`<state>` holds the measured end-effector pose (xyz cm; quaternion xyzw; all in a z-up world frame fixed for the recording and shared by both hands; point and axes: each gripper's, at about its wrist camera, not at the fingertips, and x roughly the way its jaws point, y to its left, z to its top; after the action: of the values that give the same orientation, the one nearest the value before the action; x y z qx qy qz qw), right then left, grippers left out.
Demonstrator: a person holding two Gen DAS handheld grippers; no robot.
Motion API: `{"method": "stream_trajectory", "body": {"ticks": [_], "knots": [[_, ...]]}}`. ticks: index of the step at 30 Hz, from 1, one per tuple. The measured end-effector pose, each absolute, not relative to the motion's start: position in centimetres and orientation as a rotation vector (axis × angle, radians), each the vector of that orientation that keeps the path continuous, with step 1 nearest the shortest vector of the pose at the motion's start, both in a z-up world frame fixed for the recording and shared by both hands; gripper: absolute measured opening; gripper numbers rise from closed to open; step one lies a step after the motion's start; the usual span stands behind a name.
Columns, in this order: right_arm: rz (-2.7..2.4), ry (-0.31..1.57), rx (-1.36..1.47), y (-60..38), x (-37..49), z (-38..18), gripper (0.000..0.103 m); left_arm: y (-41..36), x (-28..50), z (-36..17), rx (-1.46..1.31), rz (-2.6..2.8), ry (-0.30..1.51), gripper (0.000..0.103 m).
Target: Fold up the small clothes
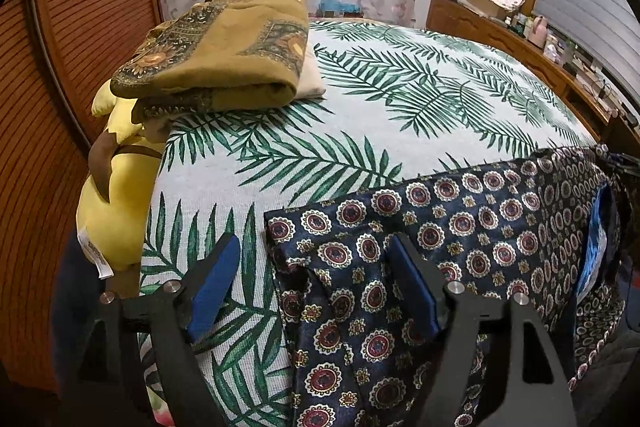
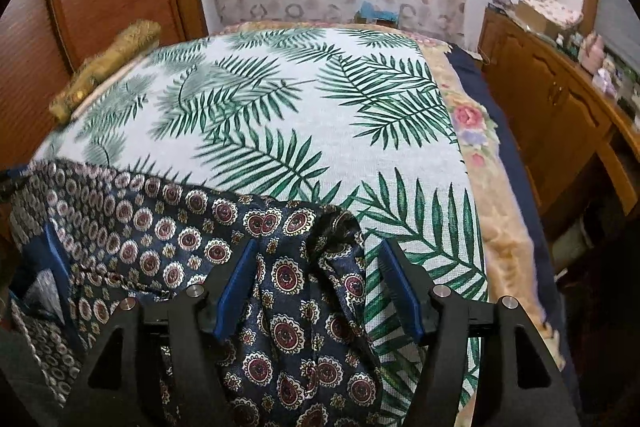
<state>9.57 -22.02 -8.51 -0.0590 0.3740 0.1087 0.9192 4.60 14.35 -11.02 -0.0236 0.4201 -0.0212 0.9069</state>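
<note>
Navy medallion-print garment (image 1: 440, 227) lies on the near edge of the bed (image 1: 400, 115), its long axis running across, side to side, between the two hand-held grippers. Left hand-held gripper (image 1: 316, 267) stands open over the garment's left end, one finger on the cloth and one over the palm-leaf cover. Right hand-held gripper (image 2: 320, 275) is open too, straddling the bunched right end without pinching it. Folded olive cloth (image 1: 224, 43) sits far left.
</note>
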Motion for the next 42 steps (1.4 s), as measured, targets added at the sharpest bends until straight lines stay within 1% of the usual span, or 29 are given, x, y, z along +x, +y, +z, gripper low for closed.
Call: {"method": "stream_trajectory", "body": {"ticks": [1,3,4,6,9,10,11,12,13,14,17,18,19,21,22,26,29,36,42], "knots": [[0.225,0.772,-0.133,-21.7,9.6,-8.5,0.064,14.3,4.6,-11.0,-0.05,-0.042,0.865,0.077],[0.247,0.772,-0.147,-21.2,9.5,-8.6,0.049,14.4,4.5,-11.1,-0.052,-0.037,0.857,0.077],[0.255,0.773,-0.155,-21.0,9.5,-8.5,0.047,14.4,4.4,-11.1,-0.055,-0.037,0.854,0.076],[0.272,0.776,-0.16,-20.7,9.5,-8.5,0.035,14.4,4.4,-11.0,-0.062,-0.037,0.849,0.075],[0.291,0.779,-0.162,-20.5,9.4,-8.5,0.026,14.5,4.3,-11.0,-0.068,-0.042,0.848,0.069],[0.299,0.779,-0.159,-20.4,9.4,-8.5,0.022,14.5,4.3,-10.9,-0.068,-0.043,0.848,0.065],[0.302,0.779,-0.16,-20.3,9.3,-8.5,0.02,14.5,4.3,-10.9,-0.066,-0.044,0.846,0.063],[0.304,0.776,-0.16,-20.3,9.2,-8.6,0.018,14.4,4.2,-10.9,-0.067,-0.048,0.843,0.058],[0.309,0.776,-0.154,-20.4,9.0,-8.5,0.014,14.4,4.2,-10.9,-0.069,-0.052,0.841,0.053],[0.317,0.776,-0.146,-20.5,8.9,-8.5,0.012,14.3,4.2,-10.8,-0.071,-0.057,0.837,0.051],[0.327,0.763,-0.13,-20.6,8.3,-8.6,0.01,14.2,4.0,-10.8,-0.079,-0.064,0.826,0.038],[0.332,0.755,-0.123,-20.7,8.0,-8.6,0.009,14.1,3.9,-10.8,-0.084,-0.071,0.824,0.031],[0.34,0.744,-0.113,-20.8,7.5,-8.6,0.009,14.1,3.8,-10.8,-0.094,-0.079,0.825,0.021],[0.357,0.718,-0.094,-20.7,6.7,-8.4,0.009,14.1,3.6,-10.7,-0.118,-0.102,0.831,0.011],[0.363,0.705,-0.086,-20.7,6.2,-8.2,0.009,14.0,3.4,-10.6,-0.127,-0.105,0.826,0.009],[0.364,0.632,-0.065,-20.9,4.0,-6.9,0.008,13.6,1.9,-8.8,-0.151,-0.127,0.756,0.007],[0.367,0.564,-0.051,-21.3,2.0,-5.2,0.008,13.2,-0.1,-6.2,-0.166,-0.131,0.671,0.007],[0.379,0.399,-0.034,-22.7,-3.4,0.4,0.008,12.5,-4.4,2.5,-0.161,-0.158,0.419,0.007],[0.38,0.26,-0.036,-24.4,-7.3,6.0,0.008,12.2,-4.9,9.1,-0.116,-0.162,0.261,0.007]]}}
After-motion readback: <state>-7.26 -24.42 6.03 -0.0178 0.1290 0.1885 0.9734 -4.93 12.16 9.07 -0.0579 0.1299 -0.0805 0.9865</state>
